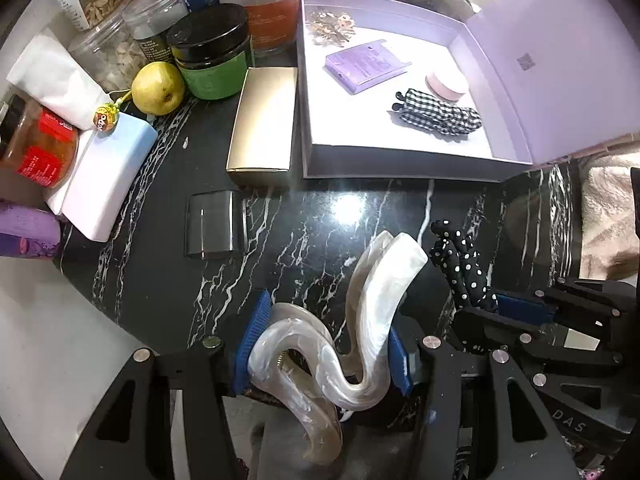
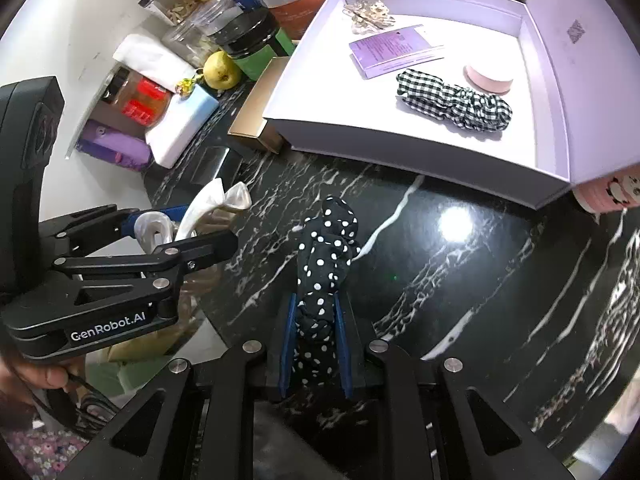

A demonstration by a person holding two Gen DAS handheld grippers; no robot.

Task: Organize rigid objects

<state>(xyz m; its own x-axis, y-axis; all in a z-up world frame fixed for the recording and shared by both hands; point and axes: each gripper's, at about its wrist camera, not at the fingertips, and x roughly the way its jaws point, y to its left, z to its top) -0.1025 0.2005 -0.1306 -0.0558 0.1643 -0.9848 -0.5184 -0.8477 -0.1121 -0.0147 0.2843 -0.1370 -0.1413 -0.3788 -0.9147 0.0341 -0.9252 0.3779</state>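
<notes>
The open box (image 1: pixel 400 164) stands at the far side of the table (image 1: pixel 304 220). In it lie a scrunchie (image 1: pixel 438 114), a round tin (image 1: pixel 446 84) behind it, and a card packet (image 1: pixel 360 66) to their left. A carton (image 1: pixel 264 120) lies just left of the box, jars (image 1: pixel 212 52) behind it.

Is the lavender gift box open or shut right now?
Open. The lavender box has its lid folded back, and its white floor shows a gingham scrunchie, a purple card and a pink round tin.
</notes>
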